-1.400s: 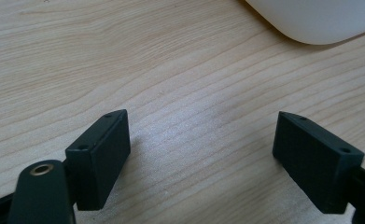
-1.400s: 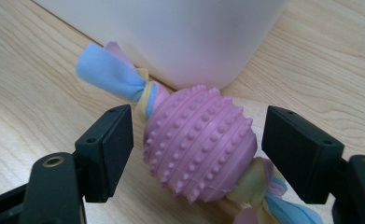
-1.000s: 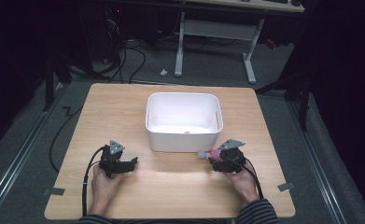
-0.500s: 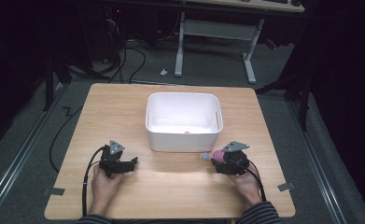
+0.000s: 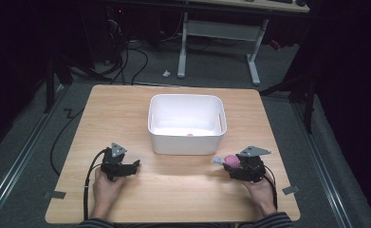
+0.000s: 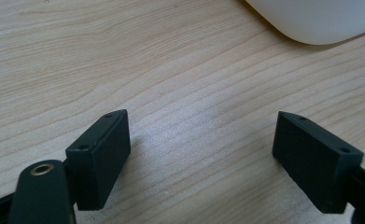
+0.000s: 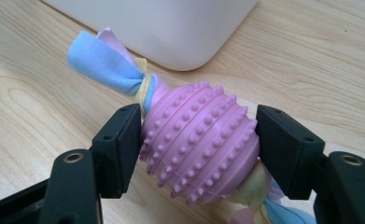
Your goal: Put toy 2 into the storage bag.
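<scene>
Clamped on a pink studded chew toy (image 7: 200,140), the right gripper (image 5: 234,165) held it just above the wooden table (image 5: 183,194), near the white bin's (image 5: 187,140) front right corner. Apparently the carry step: lifting over the rim came next. Left gripper (image 5: 134,166) rested wide open, holding nothing.

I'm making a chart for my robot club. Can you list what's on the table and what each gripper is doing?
table: wooden
bin: white, mid-table, small pink thing inside
toy: pink knobbly ball with blue, pink and yellow cloth ends
right gripper: shut on toy, near the bin's corner
left gripper: open, holds nothing, low over the wood
</scene>
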Demonstrator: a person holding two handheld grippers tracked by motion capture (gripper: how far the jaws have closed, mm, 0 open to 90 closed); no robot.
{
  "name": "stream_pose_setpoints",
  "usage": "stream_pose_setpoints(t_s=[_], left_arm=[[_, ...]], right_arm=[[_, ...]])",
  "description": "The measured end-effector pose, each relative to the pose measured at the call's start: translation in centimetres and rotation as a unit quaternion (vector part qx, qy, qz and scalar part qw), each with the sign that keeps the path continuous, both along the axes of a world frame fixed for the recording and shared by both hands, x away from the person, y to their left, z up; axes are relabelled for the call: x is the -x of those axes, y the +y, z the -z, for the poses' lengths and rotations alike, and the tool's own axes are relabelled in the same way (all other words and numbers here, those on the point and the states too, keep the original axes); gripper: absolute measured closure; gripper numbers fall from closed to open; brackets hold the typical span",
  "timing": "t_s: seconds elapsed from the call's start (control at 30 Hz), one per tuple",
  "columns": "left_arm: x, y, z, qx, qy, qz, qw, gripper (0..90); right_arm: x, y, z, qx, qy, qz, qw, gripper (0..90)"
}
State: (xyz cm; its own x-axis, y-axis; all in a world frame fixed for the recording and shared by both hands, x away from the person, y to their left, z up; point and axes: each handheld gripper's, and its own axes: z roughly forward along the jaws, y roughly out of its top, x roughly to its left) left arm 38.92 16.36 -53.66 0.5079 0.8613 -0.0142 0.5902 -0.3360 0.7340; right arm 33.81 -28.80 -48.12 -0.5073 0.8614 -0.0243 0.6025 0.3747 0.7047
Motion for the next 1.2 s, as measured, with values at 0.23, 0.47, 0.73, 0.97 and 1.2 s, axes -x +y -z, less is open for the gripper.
stream_pose_setpoints(t_s=[0.23, 0.47, 0.73, 0.97, 1.2], left_arm=[[0.0, 0.0, 0.0, -0.001, 0.0, 0.0, 1.0, 19.7], [0.0, 0.0, 0.0, 0.0, 0.0, 0.0, 1.0, 19.7], [0.0, 0.0, 0.0, -0.002, 0.0, 0.001, 1.0, 19.7], [0.0, 0.1, 0.0, 0.0, 0.001, 0.001, 1.0, 20.7], [0.0, 0.1, 0.0, 0.0, 0.001, 0.0, 1.0, 20.8]], right_arm=[[0.7, -1.3, -1.0, -0.013, -0.007, 0.014, 0.9998, 33.8], [1.1, -1.9, -2.4, -0.029, -0.021, 0.012, 0.9993, 33.8], [1.3, -2.1, -4.0, -0.043, -0.027, 0.008, 0.9987, 33.8], [1.0, -2.0, -5.2, -0.048, -0.026, 0.001, 0.9985, 33.8], [0.6, -1.8, -6.9, -0.046, -0.031, -0.007, 0.9984, 33.8]])
